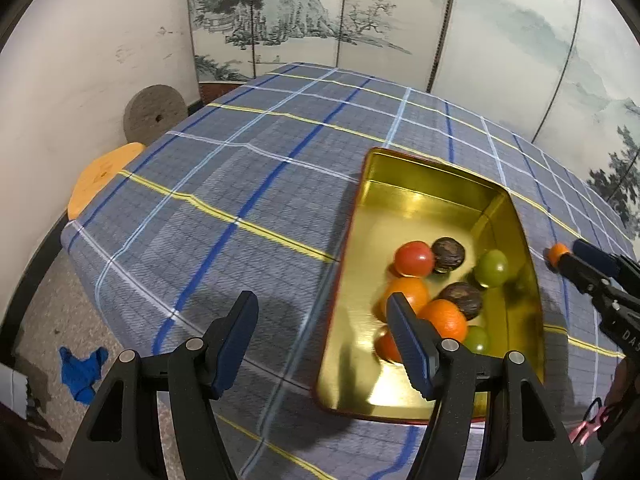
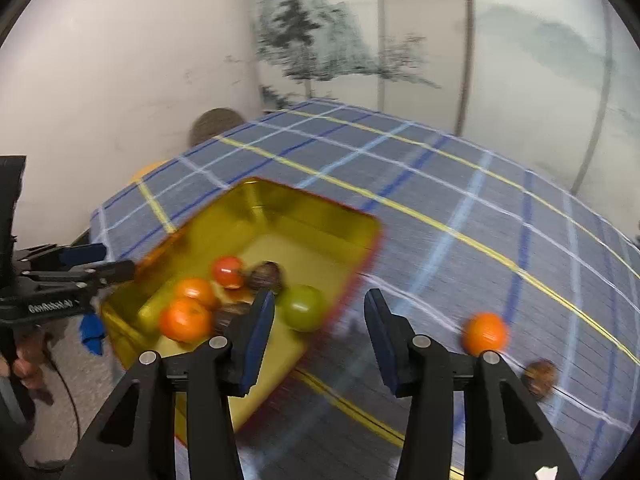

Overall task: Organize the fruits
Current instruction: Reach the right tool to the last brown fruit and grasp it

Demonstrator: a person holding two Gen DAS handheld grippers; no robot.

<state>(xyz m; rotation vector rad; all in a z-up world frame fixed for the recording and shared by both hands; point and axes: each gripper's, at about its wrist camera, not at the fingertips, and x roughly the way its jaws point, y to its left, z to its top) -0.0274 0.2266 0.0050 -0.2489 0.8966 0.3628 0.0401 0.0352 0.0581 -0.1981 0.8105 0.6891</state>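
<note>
- We see the tin [image 1: 516, 240], a gold, shiny, round-cornered rectangle, on the plaid tablecloth [image 1: 240, 184], long axis running away from the near table edge.
- It holds round fruits: tomato [image 1: 414, 258], green grape [image 1: 492, 268], oranges, wrinkled dark ones.
- Left gripper [image 1: 322, 340]: half open, empty, straddling the tin's left rim.
- Right gripper [image 2: 320, 336]: parted, empty.
- A loose orange [image 2: 485, 332] lies right of the tin; the right wrist view is blurred.

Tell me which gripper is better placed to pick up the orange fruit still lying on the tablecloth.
The right gripper. Its open, empty jaws are close to the orange fruit, outside the gold tin. The left gripper is on the tin's other side.
</note>
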